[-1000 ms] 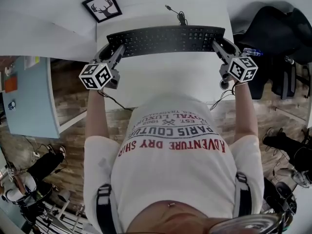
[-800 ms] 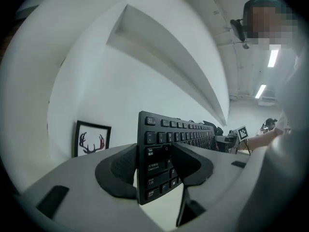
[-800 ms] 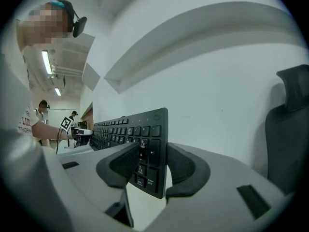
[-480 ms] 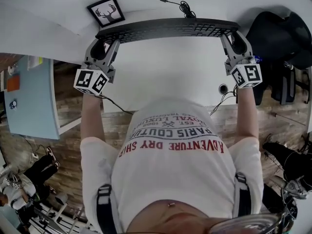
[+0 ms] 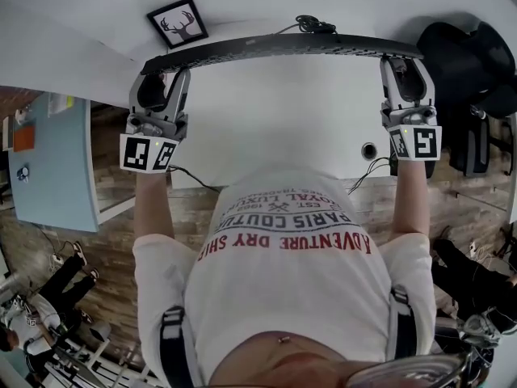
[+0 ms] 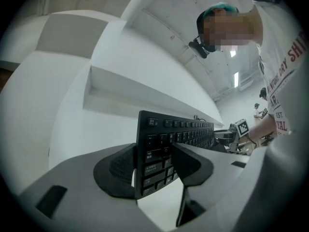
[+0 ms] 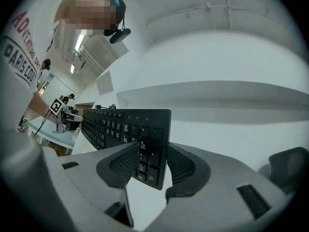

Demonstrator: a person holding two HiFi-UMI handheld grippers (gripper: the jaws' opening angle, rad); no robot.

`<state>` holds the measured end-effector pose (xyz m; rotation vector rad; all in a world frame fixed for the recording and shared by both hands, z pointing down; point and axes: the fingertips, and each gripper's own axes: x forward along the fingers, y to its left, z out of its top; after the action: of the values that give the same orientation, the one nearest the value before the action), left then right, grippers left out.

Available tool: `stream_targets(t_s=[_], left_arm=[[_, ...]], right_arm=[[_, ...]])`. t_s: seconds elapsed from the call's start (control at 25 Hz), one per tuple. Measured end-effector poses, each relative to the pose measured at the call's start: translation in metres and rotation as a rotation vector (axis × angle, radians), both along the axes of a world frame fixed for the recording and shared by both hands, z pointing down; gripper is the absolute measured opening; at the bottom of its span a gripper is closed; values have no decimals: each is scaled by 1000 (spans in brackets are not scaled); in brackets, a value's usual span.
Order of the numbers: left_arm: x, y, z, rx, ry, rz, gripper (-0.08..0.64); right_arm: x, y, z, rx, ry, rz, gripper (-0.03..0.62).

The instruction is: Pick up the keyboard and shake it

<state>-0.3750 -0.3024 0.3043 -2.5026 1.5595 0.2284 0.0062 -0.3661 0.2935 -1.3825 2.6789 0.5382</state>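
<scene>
At the far left a pale blue side table (image 5: 48, 168) is seen, well apart from the work. The left gripper (image 5: 164, 75) is clamped on the left end of the black keyboard (image 5: 283, 47). In the left gripper view that end stands on edge between the two pads, one pressed to the key face and one to the underside. A framed deer picture (image 5: 177, 23) lies on the white desk (image 5: 275, 128), just beyond this gripper and near the keyboard's left end.

The keyboard is held in the air over the desk and spans from one gripper to the other. It is tipped so that mostly its edge is presented to the head view (the keys are barely made out from there). Its cable (image 5: 311, 25) is seen bunched behind the middle of the board. The right gripper (image 5: 401, 65) is closed on the right end in the same manner, with the numeric keys pinched between its pads. A black office chair (image 5: 464, 55) stands further right, beside the desk.

The pick-up is judged to be done, so the shake is the step in hand. It is best made with short strokes, both hands being moved together so that the long board is neither twisted nor bent between the two grips. Both grips should be kept firm, since only a narrow strip at each end is caught. Slack should be left in the cable, and the picture should be kept clear of the swing.
</scene>
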Motion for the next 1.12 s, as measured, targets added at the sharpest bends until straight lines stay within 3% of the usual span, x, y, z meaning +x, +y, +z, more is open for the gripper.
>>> stream_targets(t_s=[0.28, 0.56, 0.76, 0.92, 1.12], left_arm=[[9, 19, -26, 114, -54, -25, 224], [12, 31, -40, 158, -63, -33, 224], [-5, 13, -15, 44, 26, -22, 227], [-26, -9, 21, -94, 101, 9, 229], [-46, -26, 57, -205, 155, 61, 236]], right_arm=[[8, 9, -19, 101, -12, 42, 192], [11, 20, -34, 152, -20, 61, 192], [-4, 15, -17, 58, 34, 45, 192], [-25, 8, 5, -113, 110, 82, 192], [-48, 22, 19, -104, 176, 86, 193]])
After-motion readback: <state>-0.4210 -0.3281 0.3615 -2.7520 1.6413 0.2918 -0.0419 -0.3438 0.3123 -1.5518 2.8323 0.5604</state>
